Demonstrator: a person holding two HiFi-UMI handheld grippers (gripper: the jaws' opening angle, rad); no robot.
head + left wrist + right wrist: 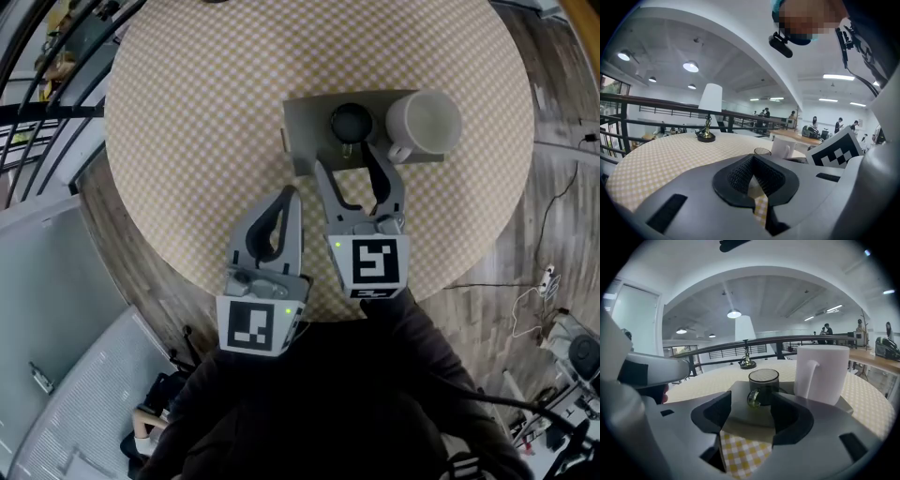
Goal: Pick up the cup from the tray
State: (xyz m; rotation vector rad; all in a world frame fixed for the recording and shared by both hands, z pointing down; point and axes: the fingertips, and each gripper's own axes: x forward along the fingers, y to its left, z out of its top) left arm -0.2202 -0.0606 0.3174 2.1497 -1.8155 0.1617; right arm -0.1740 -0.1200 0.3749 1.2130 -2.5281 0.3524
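You have a round tabletop (187, 112) under a yellow checked cloth. A white-shaded lamp (710, 98) stands at its far edge, a white mug (424, 122) nearer its right edge, a dark railing (647, 102) beyond.

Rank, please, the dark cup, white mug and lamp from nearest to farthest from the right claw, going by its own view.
1. Dark cup: straight ahead on the tray.
2. White mug: on the tray, right of the cup.
3. Lamp: far across the table, left of centre.
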